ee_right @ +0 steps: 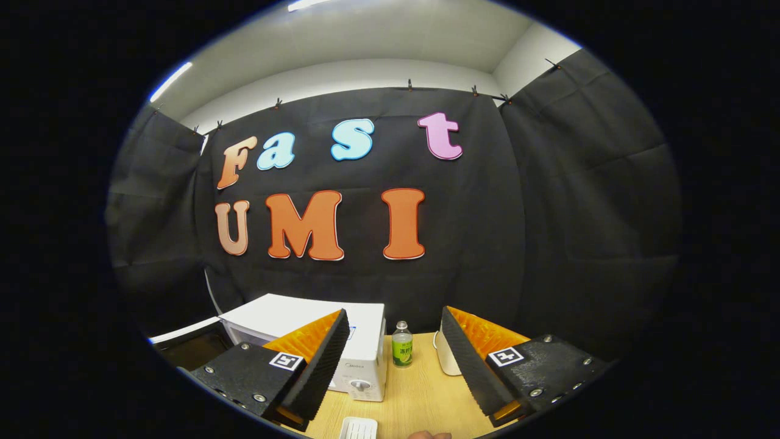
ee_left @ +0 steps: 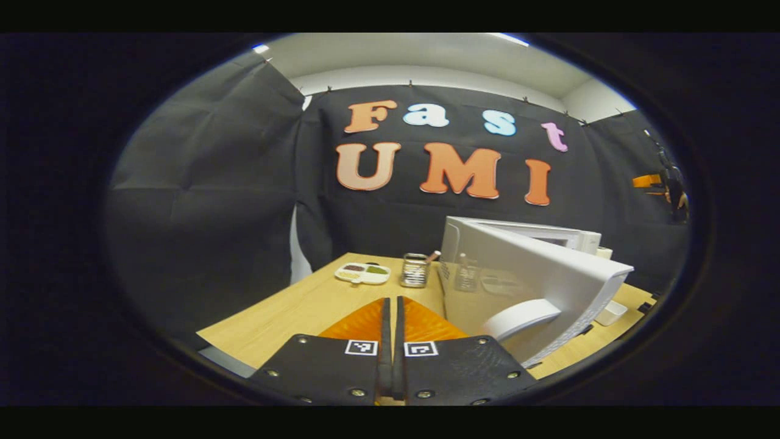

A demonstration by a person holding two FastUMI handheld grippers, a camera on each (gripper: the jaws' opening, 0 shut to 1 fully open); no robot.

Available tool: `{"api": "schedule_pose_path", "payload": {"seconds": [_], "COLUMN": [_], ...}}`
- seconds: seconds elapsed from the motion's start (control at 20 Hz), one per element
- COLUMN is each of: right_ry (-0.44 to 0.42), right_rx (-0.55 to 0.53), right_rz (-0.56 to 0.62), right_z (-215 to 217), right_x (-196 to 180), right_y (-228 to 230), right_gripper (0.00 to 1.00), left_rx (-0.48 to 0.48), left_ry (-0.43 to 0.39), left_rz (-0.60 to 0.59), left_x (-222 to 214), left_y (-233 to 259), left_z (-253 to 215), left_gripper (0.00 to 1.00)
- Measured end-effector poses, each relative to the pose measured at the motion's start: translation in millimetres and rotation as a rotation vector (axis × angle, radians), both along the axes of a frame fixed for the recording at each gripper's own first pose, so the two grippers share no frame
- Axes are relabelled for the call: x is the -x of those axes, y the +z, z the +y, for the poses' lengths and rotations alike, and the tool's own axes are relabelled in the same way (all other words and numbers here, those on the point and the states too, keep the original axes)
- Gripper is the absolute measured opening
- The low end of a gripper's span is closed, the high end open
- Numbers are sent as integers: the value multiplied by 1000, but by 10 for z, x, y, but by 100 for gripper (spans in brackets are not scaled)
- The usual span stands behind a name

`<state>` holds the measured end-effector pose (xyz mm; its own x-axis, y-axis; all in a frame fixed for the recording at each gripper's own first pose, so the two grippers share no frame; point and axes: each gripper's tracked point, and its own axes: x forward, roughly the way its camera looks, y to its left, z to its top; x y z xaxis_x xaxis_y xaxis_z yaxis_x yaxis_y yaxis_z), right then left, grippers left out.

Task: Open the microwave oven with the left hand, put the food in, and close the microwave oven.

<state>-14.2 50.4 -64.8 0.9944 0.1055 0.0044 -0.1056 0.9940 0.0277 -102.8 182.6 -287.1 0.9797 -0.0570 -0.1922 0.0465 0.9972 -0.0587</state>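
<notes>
With the microwave door swung open just right of my left claw, fingers together and empty, I keep my spread right claw clear for loading.

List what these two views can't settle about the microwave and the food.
- Left gripper view: microwave cavity hidden behind its open door.
- Left gripper view: food in the divided plate too small to identify.
- Right gripper view: white tray cut off by the bottom edge.
- Right gripper view: microwave front partly hidden by a finger.
</notes>
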Motion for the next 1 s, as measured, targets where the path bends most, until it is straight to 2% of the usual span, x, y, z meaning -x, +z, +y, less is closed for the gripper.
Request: {"api": "schedule_pose_path", "payload": {"seconds": [0.25,0.75,1.0], "right_ry": [42,4,-5], "right_rx": [-3,6,19], "right_rz": [19,-1,-3], "right_z": [104,-95,-193], "right_x": [-17,70,127], "right_y": [-42,21,-1], "right_gripper": [95,95,95], "left_rx": [70,60,49], "left_ry": [-167,-439,-496], "left_rz": [5,31,0], "left_x": [115,-58,-320], "left_y": [44,-26,76], "left_z": [-683,-2035,-2514], "left_gripper": [0,1,1]}}
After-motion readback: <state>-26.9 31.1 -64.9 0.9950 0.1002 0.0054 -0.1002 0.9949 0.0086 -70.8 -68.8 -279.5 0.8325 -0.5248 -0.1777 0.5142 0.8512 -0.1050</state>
